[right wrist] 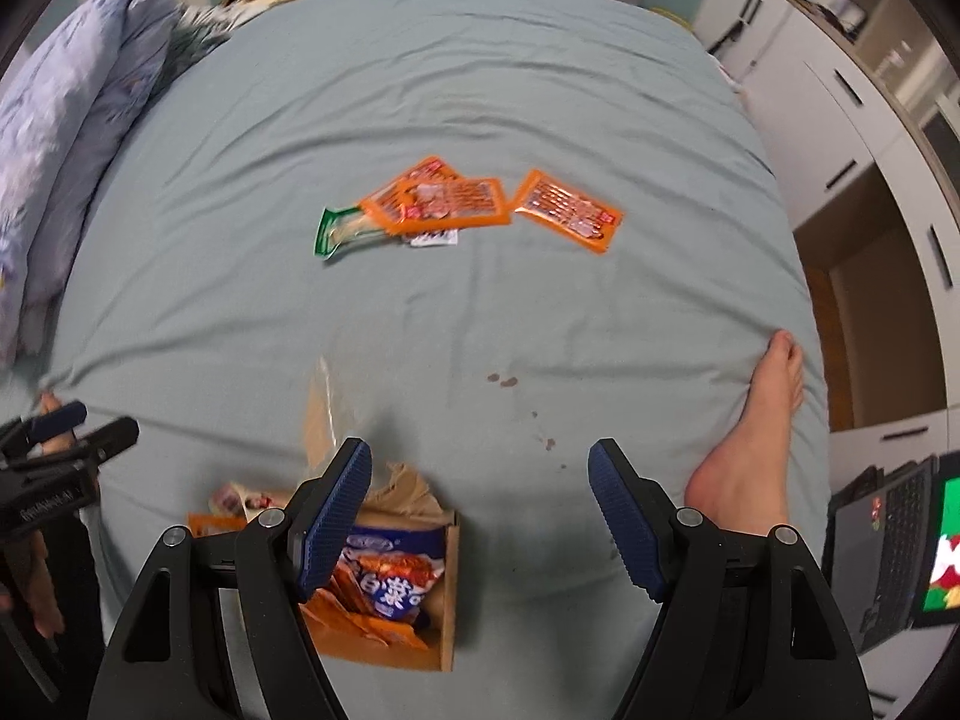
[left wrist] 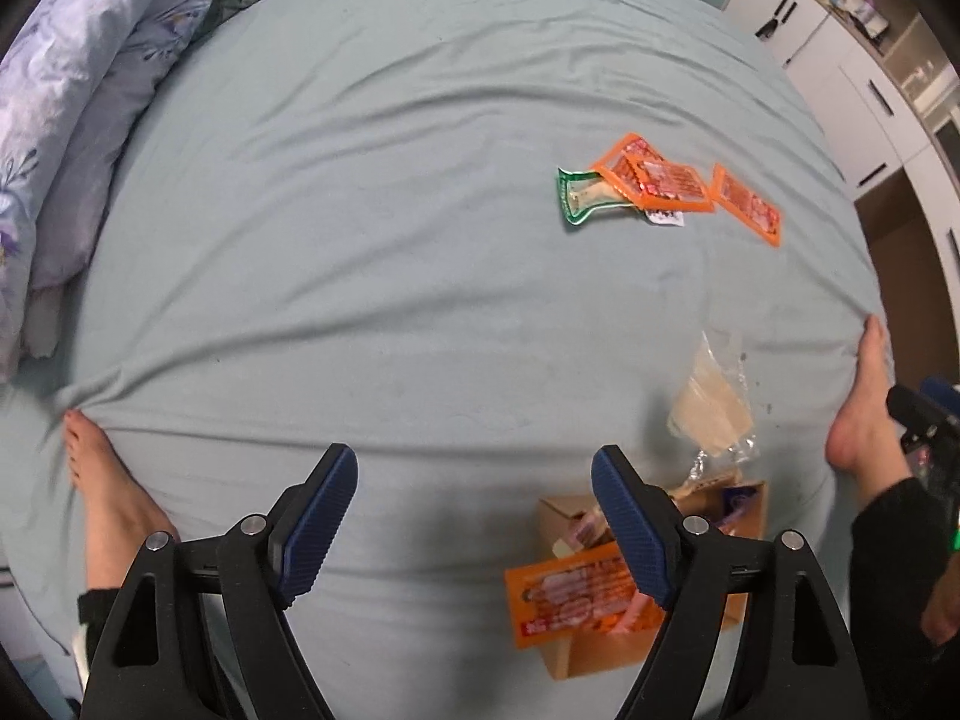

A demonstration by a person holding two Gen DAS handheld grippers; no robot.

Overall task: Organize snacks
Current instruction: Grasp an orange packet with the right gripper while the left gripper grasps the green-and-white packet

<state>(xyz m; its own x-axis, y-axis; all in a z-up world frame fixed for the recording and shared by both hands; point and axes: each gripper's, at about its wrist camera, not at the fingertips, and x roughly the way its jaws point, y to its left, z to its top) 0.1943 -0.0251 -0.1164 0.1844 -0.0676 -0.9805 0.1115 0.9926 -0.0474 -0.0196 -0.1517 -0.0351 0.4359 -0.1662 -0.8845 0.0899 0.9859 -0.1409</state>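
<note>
Blue-white packet (right wrist: 393,576), Chinese lettering, in box (right wrist: 450,594)

Bed (right wrist: 540,90) with pale green sheet, wrinkled, few dark spots. On it: cardboard box (right wrist: 447,600) of snacks near edge, clear wrapper (left wrist: 714,402) beside it, orange packets (right wrist: 444,198) and green packet (right wrist: 336,234) mid-bed, pillows (right wrist: 66,138) left, bare feet (right wrist: 750,438) resting.
</note>
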